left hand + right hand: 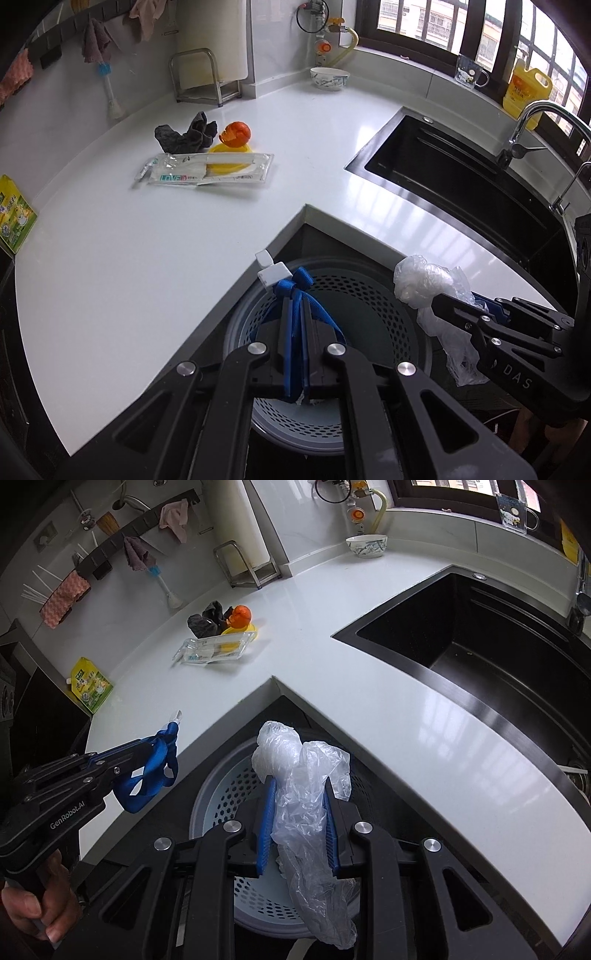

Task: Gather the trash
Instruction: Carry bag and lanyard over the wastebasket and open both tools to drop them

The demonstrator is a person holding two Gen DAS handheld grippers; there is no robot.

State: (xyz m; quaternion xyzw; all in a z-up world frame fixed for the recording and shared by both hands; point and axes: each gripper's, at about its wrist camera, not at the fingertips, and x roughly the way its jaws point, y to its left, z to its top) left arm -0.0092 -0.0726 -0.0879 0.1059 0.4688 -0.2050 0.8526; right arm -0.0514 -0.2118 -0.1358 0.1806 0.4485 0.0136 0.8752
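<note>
Left wrist view: left gripper (297, 314) clamped fully shut on a blue strap (295, 291) with a white clip (273, 271) at its end, hanging over a round perforated bin (369, 295) that sits in the inner corner below the white counter (147, 240). Right gripper (443, 301) comes in from the right edge, holding a crumpled clear plastic bag (421, 284) beside the bin. Right wrist view: right gripper (300, 786) part-closed, blue pads (267, 812) pressing both sides of the plastic bag (306, 797), which trails down over the bin (221, 794); the left gripper (147, 753) shows at left with the strap (155, 771) looped from its tip, a hand (37, 904) on its handle. More litter well apart on the counter: clear plastic packet (207, 170), yellow lid (229, 155), orange peel (236, 134), dark cloth (186, 134) clustered together; green pouch (90, 688) near the counter's left edge. Black sink (461, 173) to the right.
</note>
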